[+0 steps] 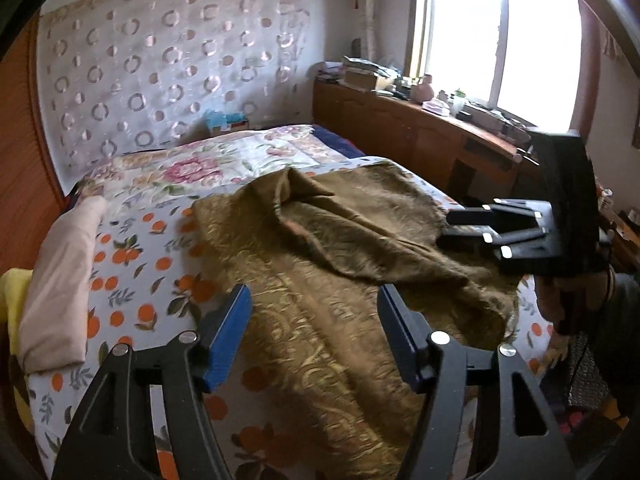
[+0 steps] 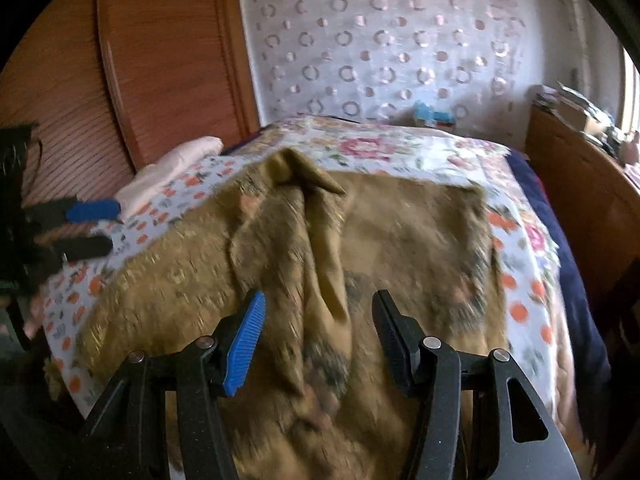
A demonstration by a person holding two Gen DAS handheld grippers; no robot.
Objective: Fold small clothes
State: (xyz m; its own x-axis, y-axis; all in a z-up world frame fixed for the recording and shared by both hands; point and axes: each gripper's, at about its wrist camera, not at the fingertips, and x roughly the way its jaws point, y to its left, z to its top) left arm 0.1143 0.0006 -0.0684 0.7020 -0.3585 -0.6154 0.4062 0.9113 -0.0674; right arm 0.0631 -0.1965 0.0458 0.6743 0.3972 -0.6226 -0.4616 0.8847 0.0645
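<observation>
An olive-gold patterned cloth (image 1: 320, 248) (image 2: 400, 240) lies crumpled on the bed, with a raised fold running down its middle. In the left wrist view my left gripper (image 1: 312, 292) hovers open over the cloth's near left part, and nothing is between its blue-padded fingers. The right wrist view shows my right gripper (image 2: 320, 296) open just above the cloth. The cloth's ridge lies between its jaws, but the pads do not press it. My right gripper (image 1: 446, 228) also shows at the cloth's right edge, and my left gripper (image 2: 114, 226) at the left side of the bed.
The bed sheet (image 1: 140, 248) has an orange-fruit print, with a floral quilt behind it. A folded pink cloth (image 1: 60, 280) (image 2: 176, 164) lies along the left side by the wooden headboard. A cluttered wooden sideboard (image 1: 400, 128) runs under the window. A blue box (image 1: 226, 120) sits by the wall.
</observation>
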